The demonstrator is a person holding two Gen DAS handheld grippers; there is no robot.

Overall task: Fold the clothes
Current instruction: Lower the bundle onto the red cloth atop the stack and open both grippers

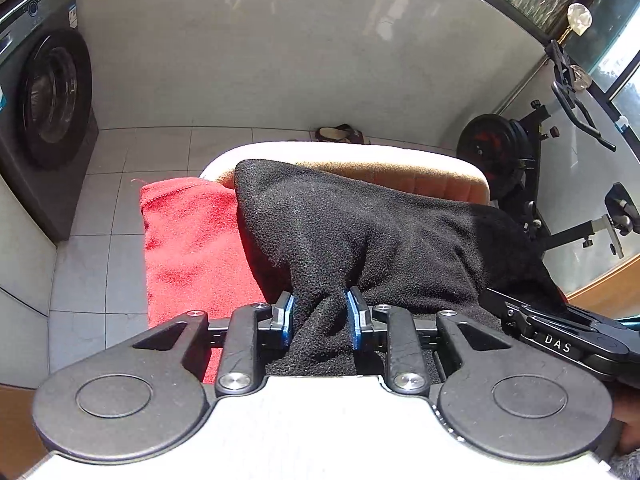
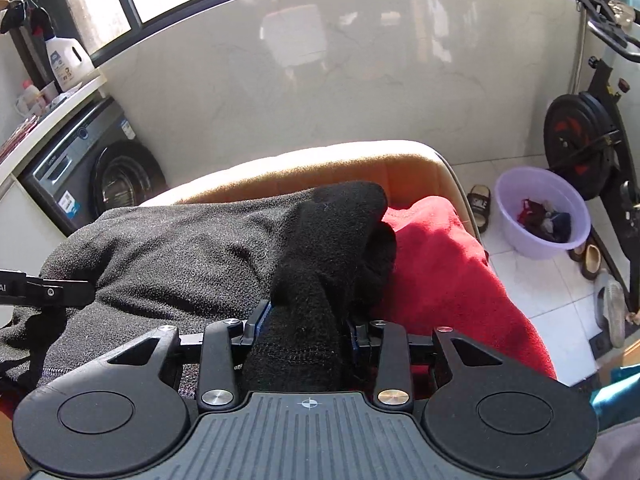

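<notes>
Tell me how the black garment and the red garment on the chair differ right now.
The black garment is pinched by both the left gripper and the right gripper, whose jaws are shut on its folds; the red garment is held by neither. The black one is bunched and lies partly over the red one, which lies flatter beside it. Both are fuzzy fabrics resting on the tan chair.
</notes>
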